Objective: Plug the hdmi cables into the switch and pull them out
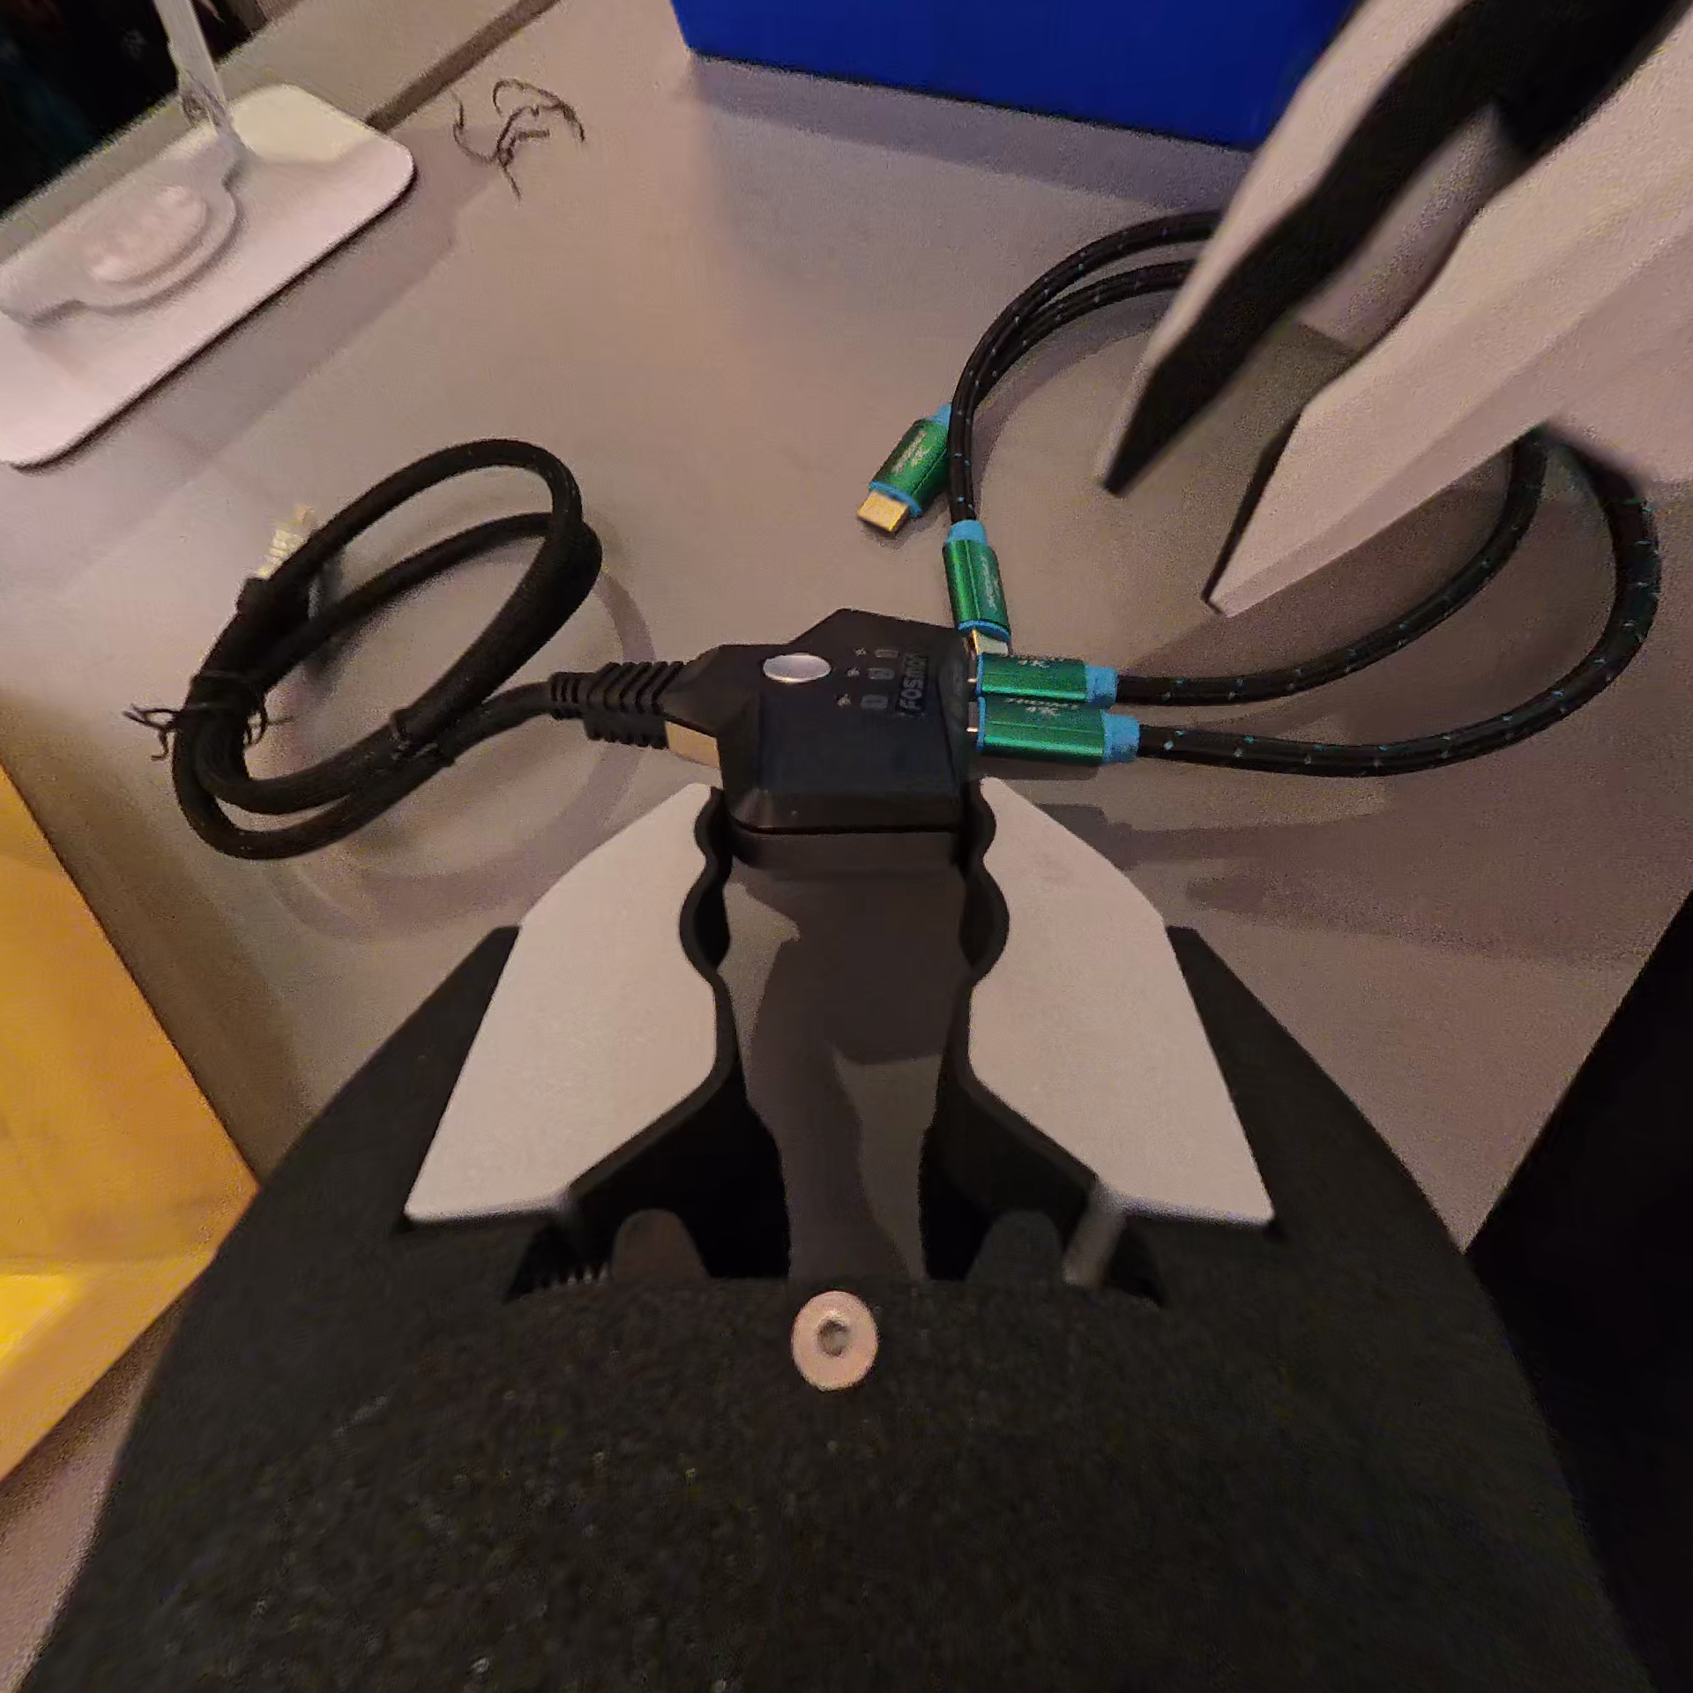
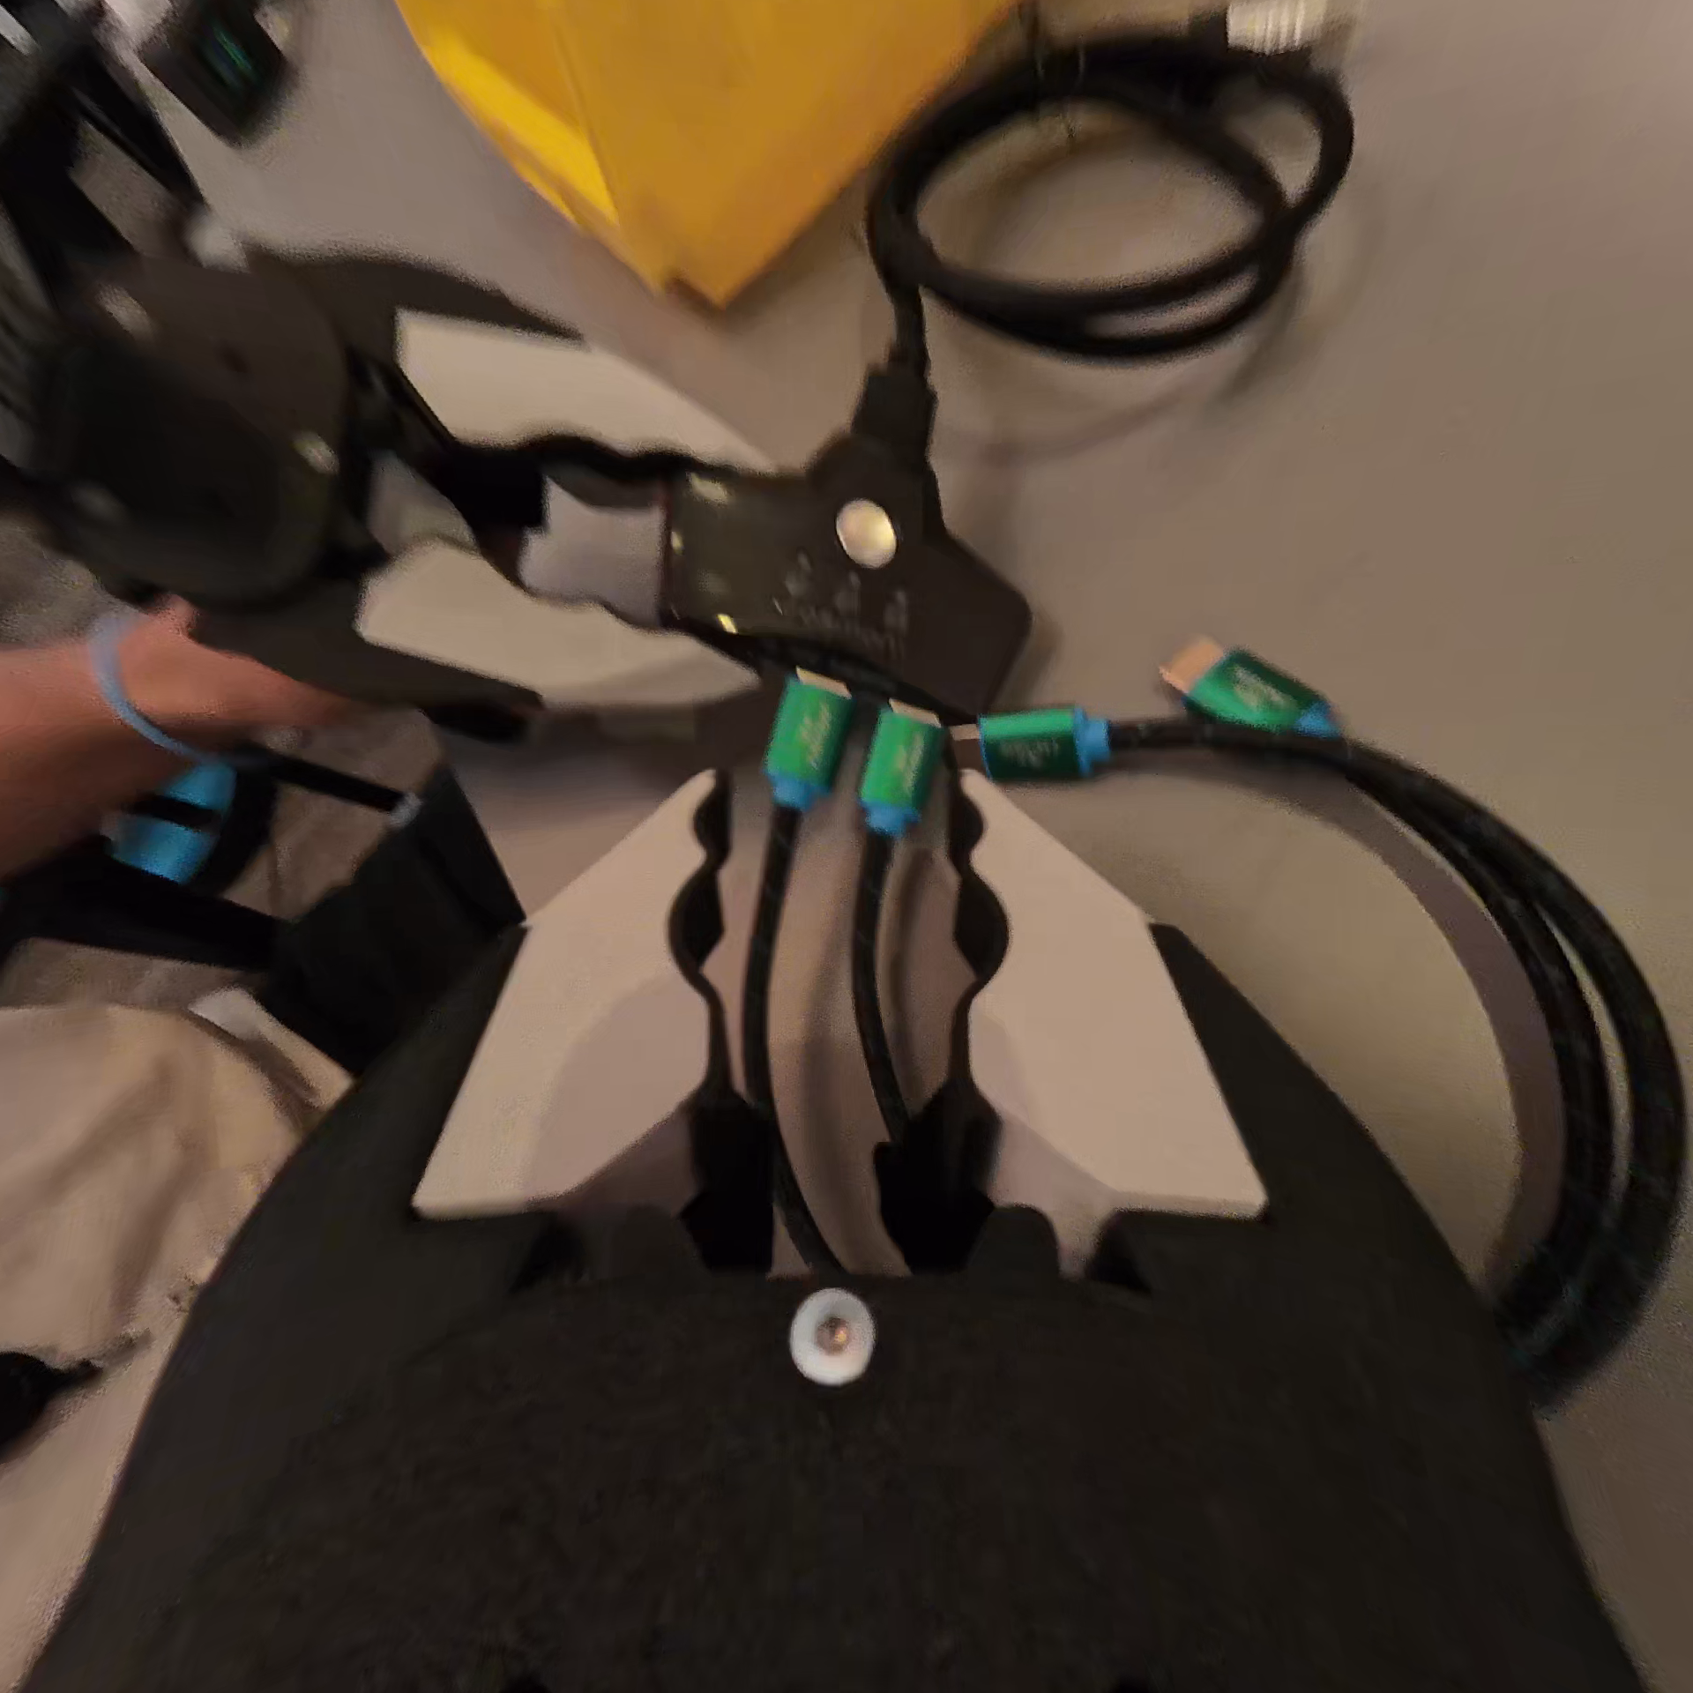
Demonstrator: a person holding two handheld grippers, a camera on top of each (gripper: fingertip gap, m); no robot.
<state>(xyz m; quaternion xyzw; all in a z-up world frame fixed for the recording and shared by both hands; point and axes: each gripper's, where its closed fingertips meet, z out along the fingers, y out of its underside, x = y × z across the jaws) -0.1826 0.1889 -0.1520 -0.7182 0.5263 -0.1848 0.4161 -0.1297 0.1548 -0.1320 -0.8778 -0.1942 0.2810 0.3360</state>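
My left gripper (image 1: 843,806) is clamped on the near edge of the switch (image 1: 843,724), one finger on each side of its black body. The switch lies flat on the grey table (image 1: 733,385), well in from its edges, long axis running left to right in the left wrist view: its fixed black lead (image 1: 366,641) leaves the left end and coils toward the table's left edge, while the ports face right. It is a flat black box with a round silver button (image 1: 795,667) on top and small markings beside it.

Two green plugs (image 1: 1054,710) with blue collars sit in the right-hand ports, side by side, their braided black cables sweeping off right. A third plug (image 1: 978,591) meets the far right corner at an angle; I cannot tell whether it is seated. A fourth plug (image 1: 902,472) lies loose just beyond, gold tip bare, pointing toward the switch.

My right gripper (image 2: 843,806) is spread wide, holding nothing, its fingertips either side of the two seated plugs' cables. That view is blurred. A yellow box (image 2: 715,119) sits beyond the switch there, and a blue box (image 1: 989,55) lies at the table's far edge in the left view.
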